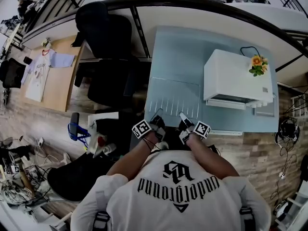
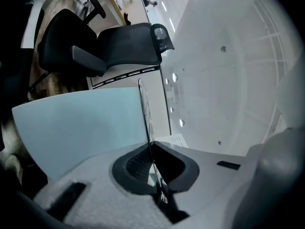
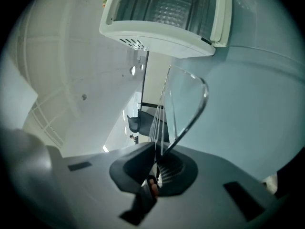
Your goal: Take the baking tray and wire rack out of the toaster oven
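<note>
1. The wire rack (image 1: pixel 172 99) is out of the white toaster oven (image 1: pixel 236 73), over the pale blue table (image 1: pixel 178 52) just left of it.
2. The left gripper (image 2: pixel 153 173) and right gripper (image 3: pixel 156 168) are both clamped on the rack's near edge.
3. The oven stands open. The patterned surface inside may be the baking tray (image 3: pixel 167 8).

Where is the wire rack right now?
In the head view the wire rack is over the blue table, left of the white toaster oven, its near edge pinched by the left gripper and the right gripper.
</note>
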`<control>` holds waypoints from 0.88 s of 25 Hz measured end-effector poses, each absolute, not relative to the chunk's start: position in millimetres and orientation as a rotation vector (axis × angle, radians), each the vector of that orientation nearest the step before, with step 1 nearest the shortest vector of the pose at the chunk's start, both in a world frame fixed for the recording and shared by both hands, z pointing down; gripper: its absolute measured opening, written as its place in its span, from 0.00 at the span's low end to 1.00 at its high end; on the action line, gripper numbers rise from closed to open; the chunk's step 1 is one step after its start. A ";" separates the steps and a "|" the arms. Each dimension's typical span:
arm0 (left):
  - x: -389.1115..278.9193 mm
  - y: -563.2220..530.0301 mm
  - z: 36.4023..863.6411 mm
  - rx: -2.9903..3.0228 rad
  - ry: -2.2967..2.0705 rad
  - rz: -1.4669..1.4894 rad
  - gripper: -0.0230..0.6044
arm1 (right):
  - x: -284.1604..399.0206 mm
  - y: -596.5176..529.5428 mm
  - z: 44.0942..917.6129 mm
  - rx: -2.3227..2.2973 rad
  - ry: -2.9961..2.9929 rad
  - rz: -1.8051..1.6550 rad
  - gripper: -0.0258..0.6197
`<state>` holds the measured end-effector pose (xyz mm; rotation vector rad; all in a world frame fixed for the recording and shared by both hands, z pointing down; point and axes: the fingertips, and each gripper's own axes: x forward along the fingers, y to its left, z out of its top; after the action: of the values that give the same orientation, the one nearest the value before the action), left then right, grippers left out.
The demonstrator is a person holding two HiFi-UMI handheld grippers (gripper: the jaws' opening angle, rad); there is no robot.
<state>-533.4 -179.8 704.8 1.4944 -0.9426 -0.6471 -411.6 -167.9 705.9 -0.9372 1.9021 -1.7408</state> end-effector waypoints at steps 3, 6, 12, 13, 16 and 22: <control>-529.4 -184.9 715.1 1.481 -0.948 -0.633 0.05 | -407.7 -172.1 716.2 -0.948 1.897 -1.765 0.06; -527.4 -189.0 724.5 1.464 -0.958 -0.624 0.05 | -405.3 -176.1 725.4 -0.954 1.887 -1.787 0.06; -522.7 -198.7 738.8 1.442 -0.981 -0.592 0.05 | -400.0 -187.4 741.3 -0.969 1.906 -1.817 0.06; -522.2 -200.2 741.2 1.440 -0.981 -0.593 0.05 | -399.6 -188.2 743.0 -0.972 1.902 -1.827 0.06; -521.6 -204.9 746.9 1.437 -0.983 -0.585 0.05 | -399.0 -191.7 748.3 -0.983 1.900 -1.848 0.07; -515.9 -209.3 760.7 1.410 -0.990 -0.566 0.05 | -393.8 -199.7 760.6 -0.993 1.918 -1.879 0.07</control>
<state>-515.9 -209.3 760.7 1.4095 -0.9900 -0.5658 -393.8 -199.7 760.6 -0.9931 1.9181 -1.8792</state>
